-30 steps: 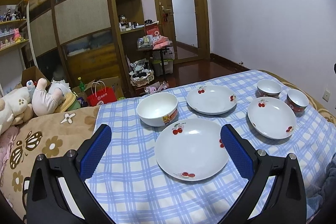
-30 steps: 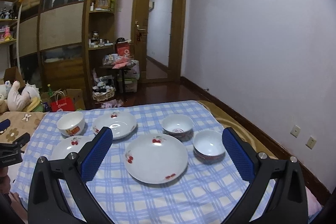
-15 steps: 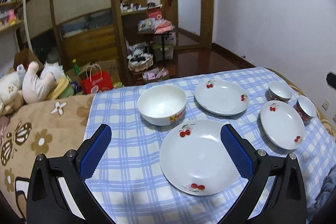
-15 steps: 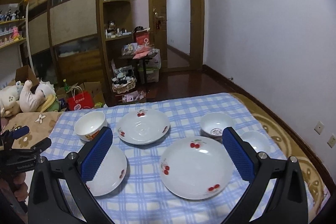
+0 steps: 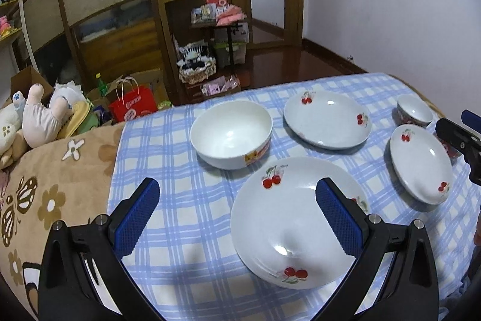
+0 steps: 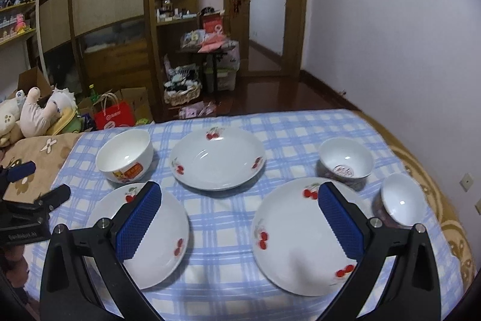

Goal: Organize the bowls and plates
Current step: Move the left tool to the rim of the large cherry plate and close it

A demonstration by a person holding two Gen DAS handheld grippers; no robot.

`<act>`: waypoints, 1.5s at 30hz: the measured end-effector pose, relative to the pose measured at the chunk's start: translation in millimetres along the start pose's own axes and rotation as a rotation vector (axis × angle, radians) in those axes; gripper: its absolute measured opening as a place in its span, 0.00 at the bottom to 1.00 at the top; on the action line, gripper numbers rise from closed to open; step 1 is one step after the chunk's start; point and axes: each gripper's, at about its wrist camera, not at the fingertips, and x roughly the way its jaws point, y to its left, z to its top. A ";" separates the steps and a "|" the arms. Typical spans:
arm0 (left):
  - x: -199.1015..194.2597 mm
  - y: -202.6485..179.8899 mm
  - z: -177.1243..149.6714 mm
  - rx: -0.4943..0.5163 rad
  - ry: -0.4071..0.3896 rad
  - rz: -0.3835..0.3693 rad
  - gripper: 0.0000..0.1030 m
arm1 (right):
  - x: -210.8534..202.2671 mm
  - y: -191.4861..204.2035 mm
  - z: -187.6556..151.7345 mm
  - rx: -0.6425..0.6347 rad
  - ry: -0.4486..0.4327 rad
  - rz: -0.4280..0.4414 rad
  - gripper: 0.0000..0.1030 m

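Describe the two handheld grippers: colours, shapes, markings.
Both match. The left gripper and right gripper have black angular frames with triangular cut-outs, silver bolt heads at the joints, and flat blue pads with a fine dimpled texture. White lettering, too blurred to read, marks the left gripper's body in the right wrist view.

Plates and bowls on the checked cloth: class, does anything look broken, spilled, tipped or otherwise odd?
Only one thing: the small bowl at the right edge appears tilted, its mouth leaning toward the camera. The three cherry plates lie flat, the large white bowl stands upright, and nothing looks spilled or chipped.
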 end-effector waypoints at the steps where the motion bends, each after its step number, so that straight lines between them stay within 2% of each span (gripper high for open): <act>1: 3.2 0.7 -0.8 -0.004 0.012 0.000 0.99 | 3.9 1.0 -0.1 0.003 0.007 0.008 1.00; 10: 37.3 15.8 -12.6 -0.076 0.153 0.011 0.99 | 37.3 14.3 -3.2 -0.007 0.067 0.054 1.00; 16: 54.4 11.7 -22.0 -0.052 0.224 0.019 0.99 | 60.2 23.4 -13.5 0.003 0.130 0.072 1.00; 18: 58.7 9.7 -26.7 -0.039 0.246 0.026 0.99 | 66.0 24.6 -18.1 0.033 0.157 0.117 1.00; 20: 62.7 8.3 -30.3 -0.038 0.264 0.017 0.99 | 69.2 30.9 -23.7 0.010 0.171 0.112 1.00; 26: 74.9 7.3 -34.1 -0.051 0.301 0.008 0.99 | 87.0 48.1 -40.2 -0.076 0.223 0.069 1.00; 34: 83.2 8.4 -39.3 -0.085 0.296 0.005 0.99 | 105.1 52.8 -51.5 -0.080 0.277 0.060 1.00; 38: 89.0 4.9 -42.3 -0.074 0.313 0.011 0.99 | 117.8 51.9 -57.7 -0.063 0.322 0.062 0.96; 45: 104.1 2.4 -47.5 -0.066 0.387 0.003 0.82 | 123.8 44.2 -61.1 -0.044 0.342 0.046 0.95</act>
